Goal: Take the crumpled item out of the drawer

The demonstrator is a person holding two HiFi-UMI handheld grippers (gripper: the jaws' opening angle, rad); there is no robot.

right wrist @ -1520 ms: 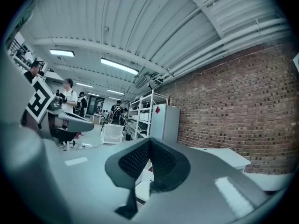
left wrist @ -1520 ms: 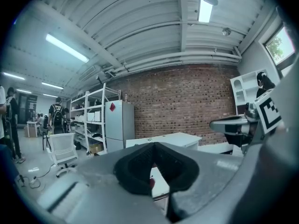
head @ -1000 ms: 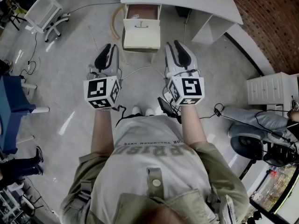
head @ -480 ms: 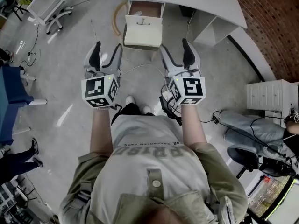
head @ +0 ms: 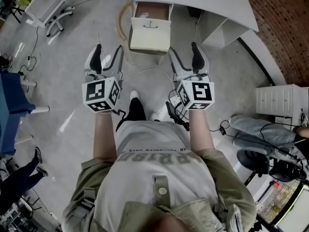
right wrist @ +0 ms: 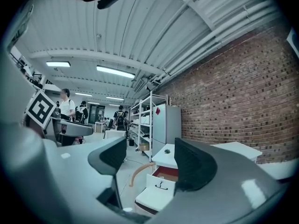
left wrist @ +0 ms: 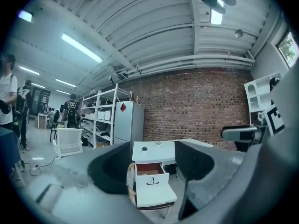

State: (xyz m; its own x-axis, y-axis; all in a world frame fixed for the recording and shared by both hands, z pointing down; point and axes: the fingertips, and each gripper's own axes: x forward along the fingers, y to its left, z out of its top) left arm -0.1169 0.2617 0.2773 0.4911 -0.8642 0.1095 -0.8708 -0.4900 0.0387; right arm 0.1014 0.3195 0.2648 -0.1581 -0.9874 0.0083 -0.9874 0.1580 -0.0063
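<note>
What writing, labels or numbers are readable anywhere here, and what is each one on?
Nothing reads clearly.
Shirt: two lines of print, upside down in the head view, too blurred to read.
Left cube and right cube: black-and-white square patterns, no letters.
Red diamond on the refrigerator: too small to read.

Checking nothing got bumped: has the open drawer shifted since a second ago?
No. The drawer stands pulled out just as far from the front edge of the white desk as before.
</note>
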